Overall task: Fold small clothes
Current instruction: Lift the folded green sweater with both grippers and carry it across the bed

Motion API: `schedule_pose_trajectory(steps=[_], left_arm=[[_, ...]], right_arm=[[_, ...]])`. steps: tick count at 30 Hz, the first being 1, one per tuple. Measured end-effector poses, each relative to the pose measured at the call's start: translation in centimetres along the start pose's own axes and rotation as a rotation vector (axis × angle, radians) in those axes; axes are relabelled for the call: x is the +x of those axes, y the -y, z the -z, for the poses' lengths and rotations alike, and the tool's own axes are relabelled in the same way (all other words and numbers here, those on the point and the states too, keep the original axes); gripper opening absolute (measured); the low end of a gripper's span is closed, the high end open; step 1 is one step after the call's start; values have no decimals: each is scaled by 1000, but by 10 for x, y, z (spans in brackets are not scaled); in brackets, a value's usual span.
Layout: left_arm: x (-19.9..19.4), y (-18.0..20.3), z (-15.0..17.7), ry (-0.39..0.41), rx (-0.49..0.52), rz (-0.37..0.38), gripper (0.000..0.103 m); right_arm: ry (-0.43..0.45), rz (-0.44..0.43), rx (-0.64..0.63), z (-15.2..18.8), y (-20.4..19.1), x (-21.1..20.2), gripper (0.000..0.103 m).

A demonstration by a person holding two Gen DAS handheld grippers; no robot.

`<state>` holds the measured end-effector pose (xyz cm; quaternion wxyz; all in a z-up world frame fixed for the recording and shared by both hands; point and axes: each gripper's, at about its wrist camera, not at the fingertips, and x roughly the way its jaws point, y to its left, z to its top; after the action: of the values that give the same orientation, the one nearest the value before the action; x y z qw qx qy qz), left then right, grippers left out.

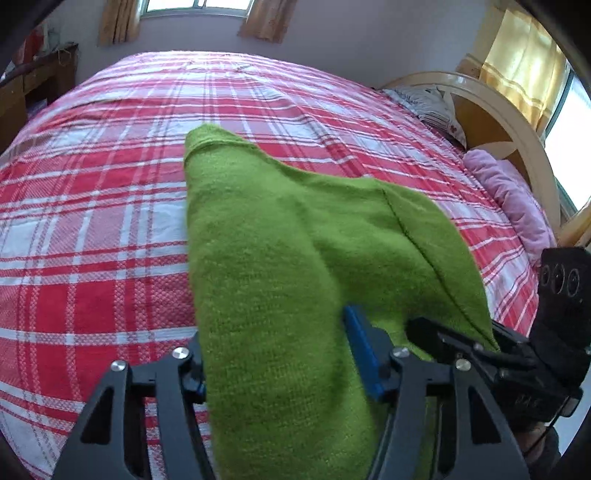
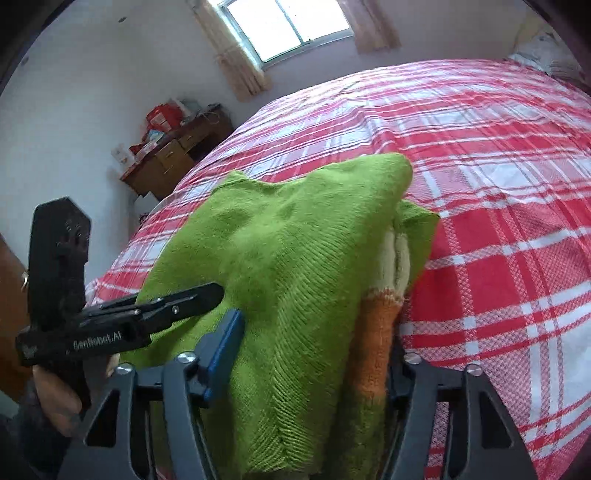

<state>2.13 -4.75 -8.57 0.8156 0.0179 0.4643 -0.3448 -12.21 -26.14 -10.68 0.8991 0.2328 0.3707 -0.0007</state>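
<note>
A green knit sweater [image 1: 266, 236] stretches from both grippers out over the red and white plaid bed [image 1: 92, 206]. My left gripper [image 1: 277, 350] is shut on a thick bunch of it, and the cloth fills the gap and covers the left pad. Only the right blue pad [image 1: 364, 354] shows. My right gripper [image 2: 314, 332] is shut on the same sweater [image 2: 288, 251] where an orange and cream striped cuff [image 2: 384, 295] is bunched in, hiding the right finger. The two grippers sit side by side: the right gripper [image 1: 461, 343] shows in the left wrist view, the left gripper [image 2: 166, 306] in the right wrist view.
A curved wooden headboard [image 1: 517, 122] with a pink blanket [image 1: 517, 199] and a striped pillow [image 1: 432, 103] closes the bed's right side. A wooden desk [image 2: 173, 155] with red boxes stands by the far wall under a curtained window [image 2: 288, 26]. A hand [image 2: 55, 398] holds the left gripper.
</note>
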Motion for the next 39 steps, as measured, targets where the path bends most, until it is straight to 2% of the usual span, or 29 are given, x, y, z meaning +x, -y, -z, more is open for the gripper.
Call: schedule_pose_trajectory(steps=[5,9,14,21,29,39], left_arm=[[-9,12,0,9,38,-54,42],[-16,18,4,2,36,-70,38],[-25,25,14,-4,37,-72,37],[-41,30,21,27,56,-89,37],[-65,20,24,72,38,-108,37],[-84,-6,29,106,-10,-136,37]], right_arm=[[22,69,-16,1,-14,-13,41],[59,130,-74,7,-36,-31,38],[71,164,-93,15,-42,-45,37],[106,186,-107,23,-58,-60,37],[138,170,-145,24,-84,-66,37],[138,130,-170,24,-113,-54,37]])
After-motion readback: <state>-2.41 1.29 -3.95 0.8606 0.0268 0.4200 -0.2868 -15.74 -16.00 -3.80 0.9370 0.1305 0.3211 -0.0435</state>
